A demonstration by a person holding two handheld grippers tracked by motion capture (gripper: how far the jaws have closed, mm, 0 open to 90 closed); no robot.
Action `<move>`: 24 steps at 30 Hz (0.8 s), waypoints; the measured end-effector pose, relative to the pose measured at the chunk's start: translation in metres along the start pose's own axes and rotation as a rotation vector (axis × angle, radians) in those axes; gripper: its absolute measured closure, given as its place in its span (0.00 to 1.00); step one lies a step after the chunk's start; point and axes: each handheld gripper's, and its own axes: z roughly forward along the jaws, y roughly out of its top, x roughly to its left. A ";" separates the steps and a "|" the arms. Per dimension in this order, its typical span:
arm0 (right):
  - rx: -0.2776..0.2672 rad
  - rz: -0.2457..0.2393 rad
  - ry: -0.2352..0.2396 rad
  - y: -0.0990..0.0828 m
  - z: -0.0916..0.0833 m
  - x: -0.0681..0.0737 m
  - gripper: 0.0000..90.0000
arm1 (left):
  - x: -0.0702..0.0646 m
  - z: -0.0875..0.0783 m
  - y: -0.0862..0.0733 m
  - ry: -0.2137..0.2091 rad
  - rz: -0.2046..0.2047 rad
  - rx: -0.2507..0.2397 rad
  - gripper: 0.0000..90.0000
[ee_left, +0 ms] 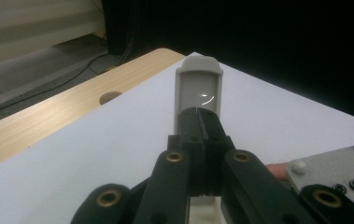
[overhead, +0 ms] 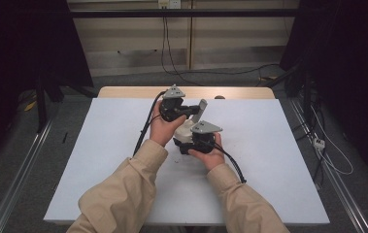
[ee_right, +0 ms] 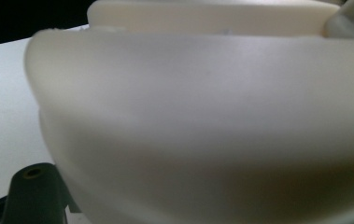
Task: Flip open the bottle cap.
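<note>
Dark curtains ring the white desk. Near its far-edge middle, my left gripper pinches the raised grey lid flap of a cream plastic container; my right gripper clamps its body. It looks light, rigid and slippery, so I'd grip rims.

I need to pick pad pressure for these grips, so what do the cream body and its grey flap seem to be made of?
The cream body looks like moulded plastic with a smooth matte finish: even colour, rounded edges, soft sheen. The grey flap, pinched by the left gripper, also looks like plastic, glossier in its recessed centre, where a small bright reflection shows. Neither is certain from looks alone.
</note>
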 end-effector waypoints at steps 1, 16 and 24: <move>0.000 -0.001 0.000 0.000 0.000 0.000 0.21 | 0.000 0.001 0.000 -0.002 -0.005 0.000 1.00; 0.002 0.001 0.004 0.000 0.000 0.000 0.21 | 0.001 0.005 -0.001 -0.012 -0.009 0.012 1.00; 0.001 0.003 0.006 0.000 0.000 0.000 0.21 | 0.002 0.008 -0.001 -0.014 -0.013 0.019 1.00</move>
